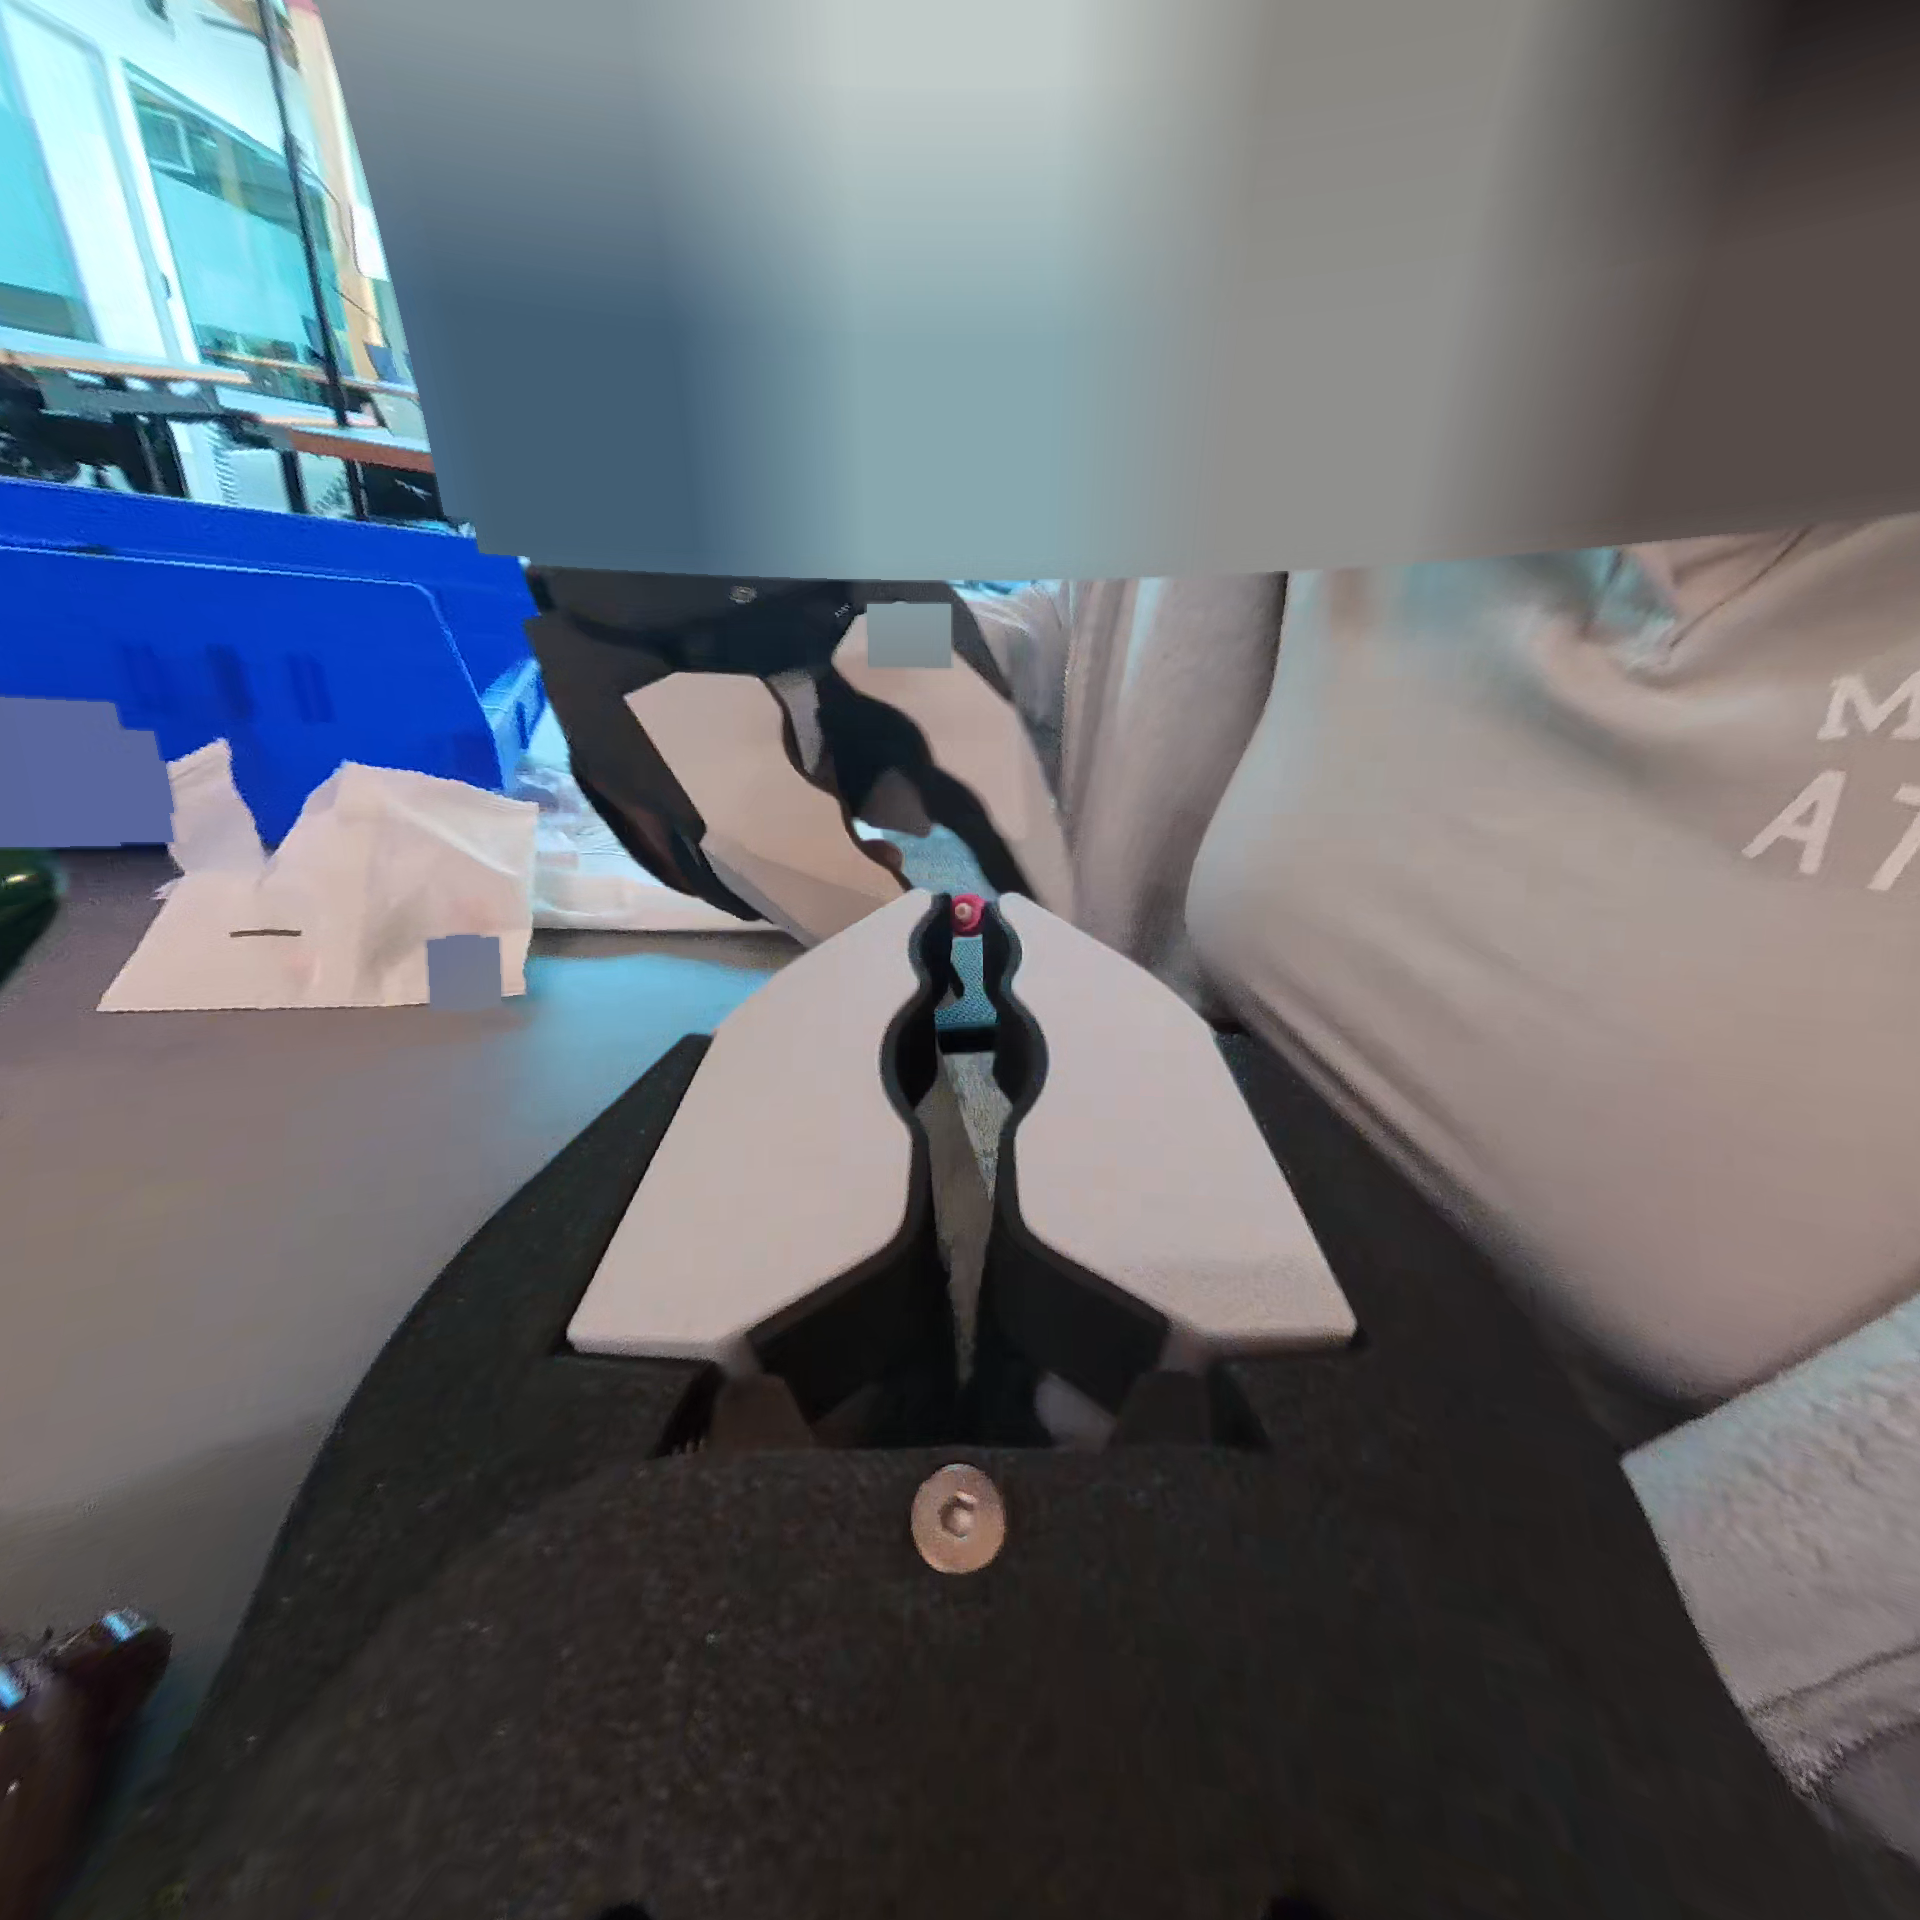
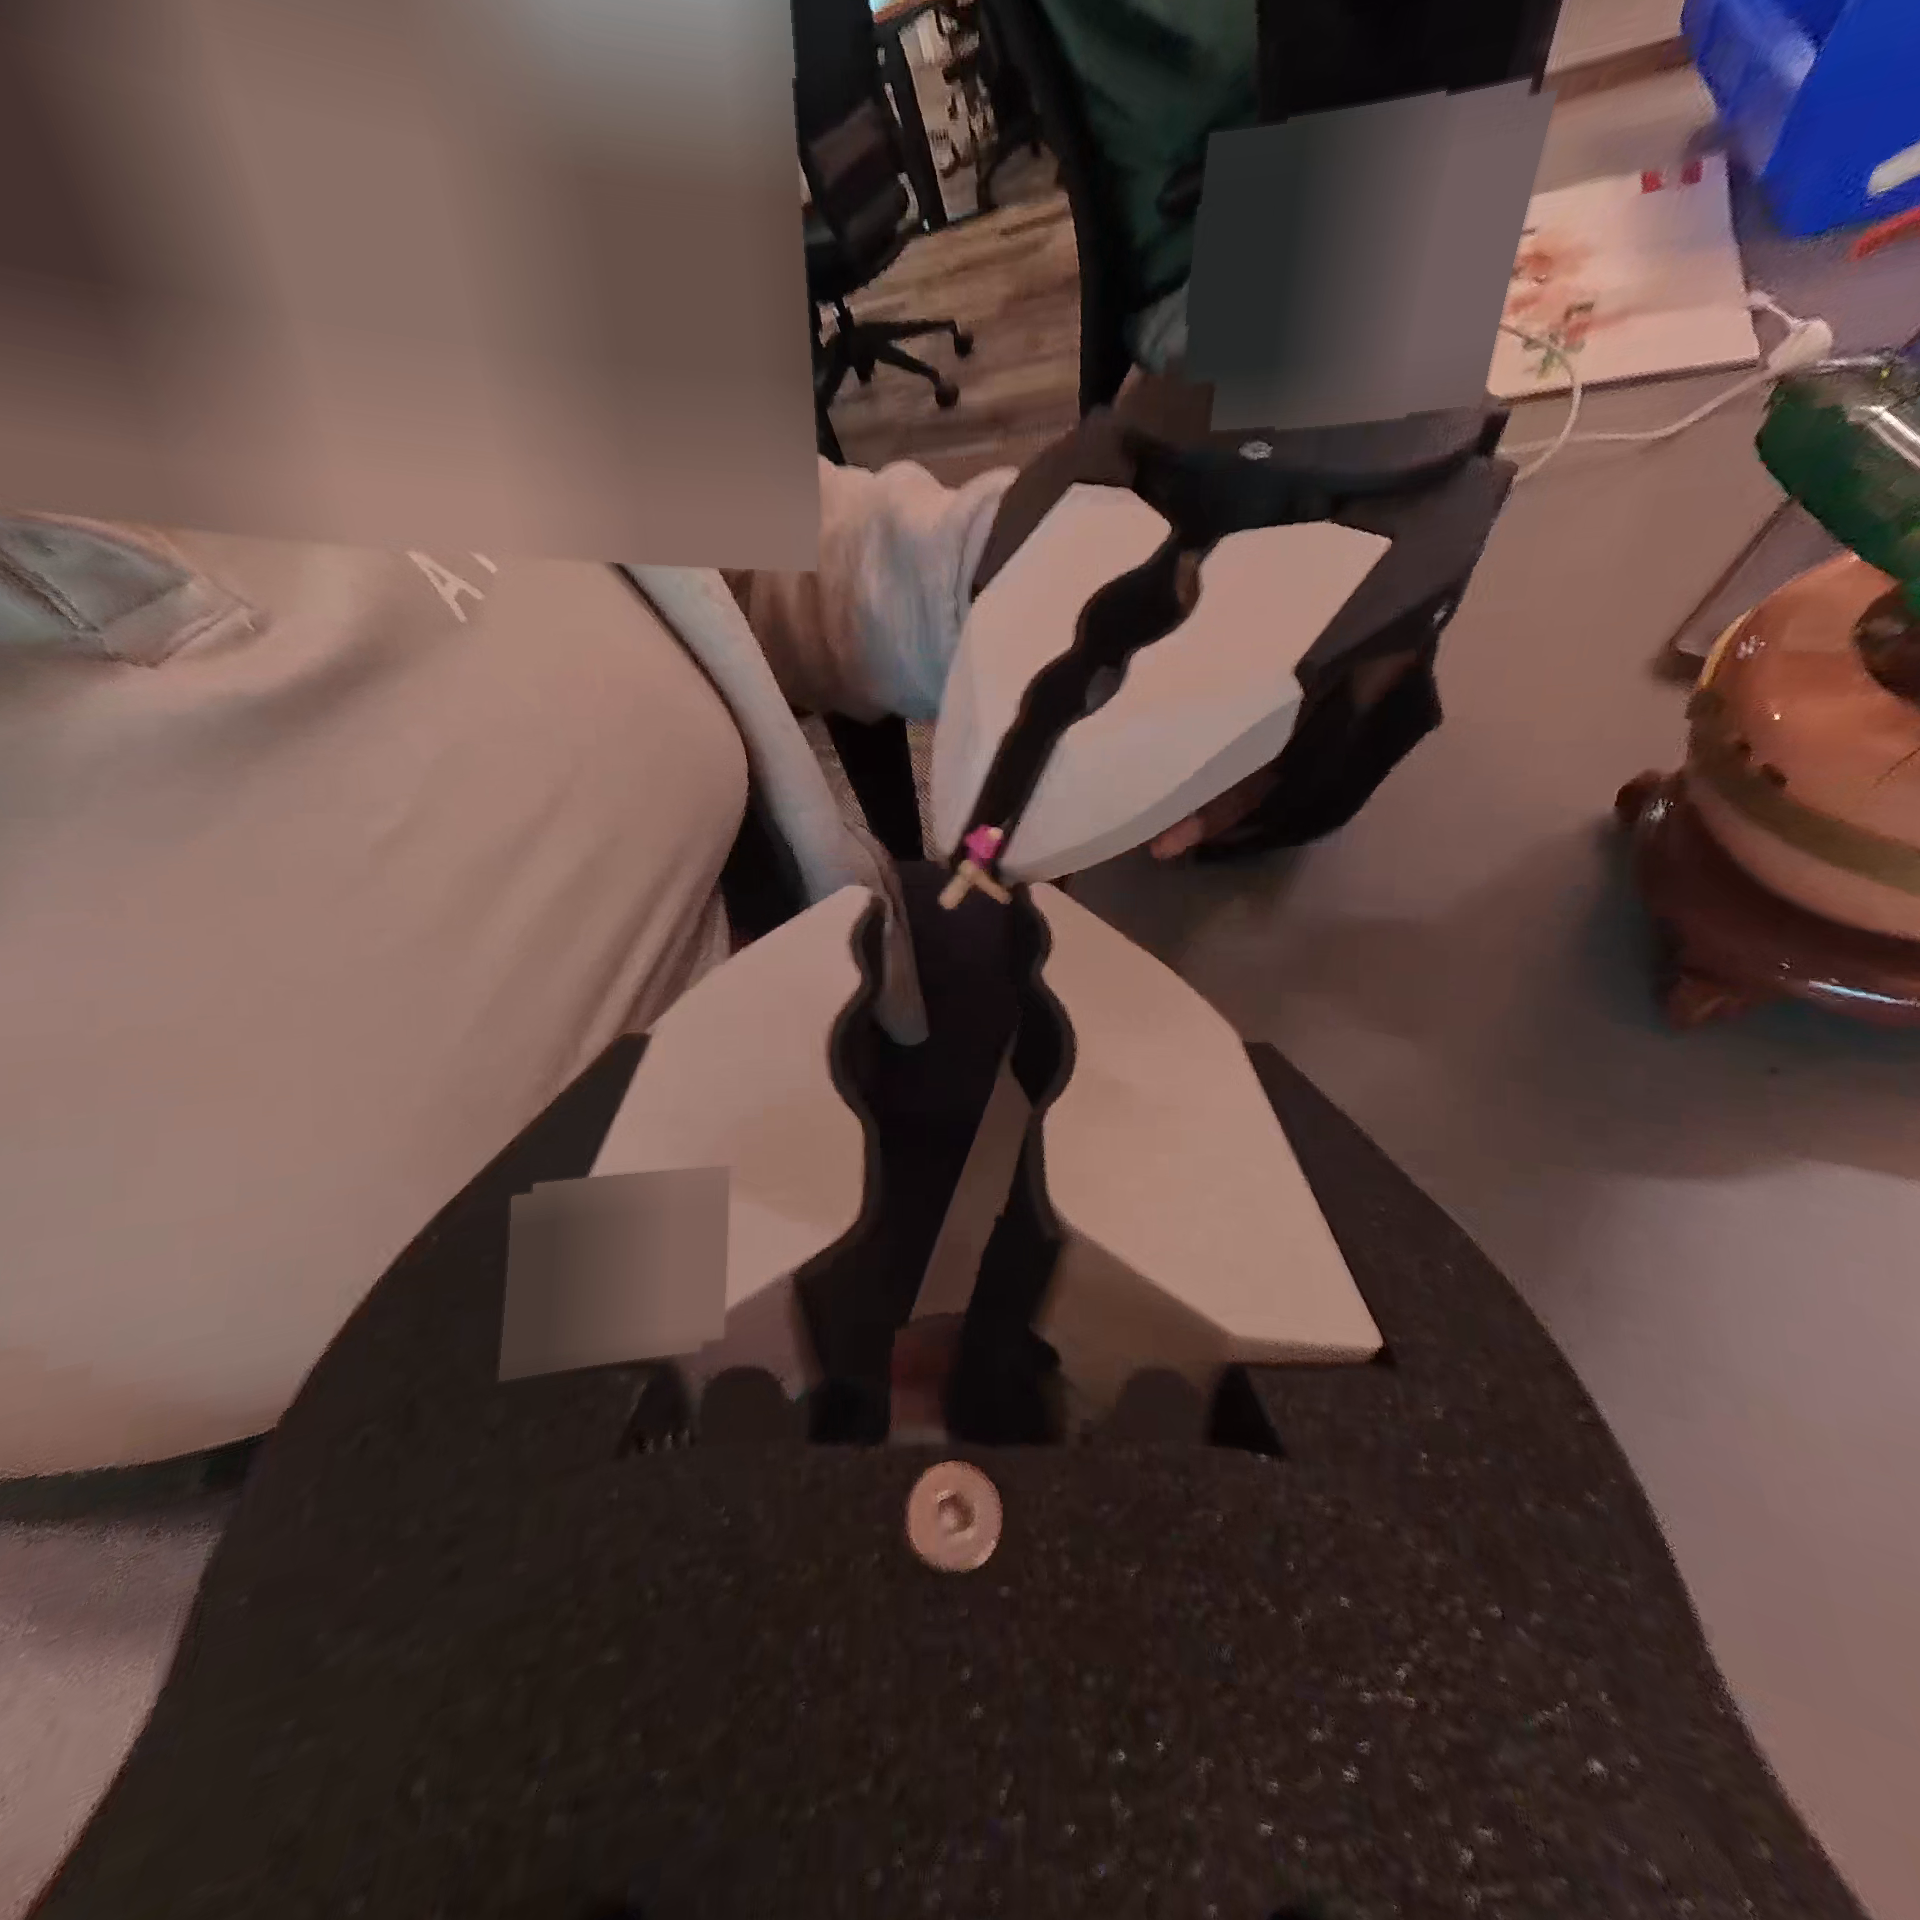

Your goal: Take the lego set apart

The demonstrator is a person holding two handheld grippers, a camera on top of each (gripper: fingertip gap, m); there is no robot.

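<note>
grey desk fills the foreground, with office chairs behind and a blue bin at the far edge. left tool is clenched on a small lego piece, a magenta stud on a pale cross-shaped stem, pinched at the very tips and held above the desk near the person's torso. right tool stands parted just beside that piece, gripping nothing. judged light, rigid, smooth and easily dropped; best gripped across the stem, close to the stud. a brown and green lego model sits on the desk.
</note>
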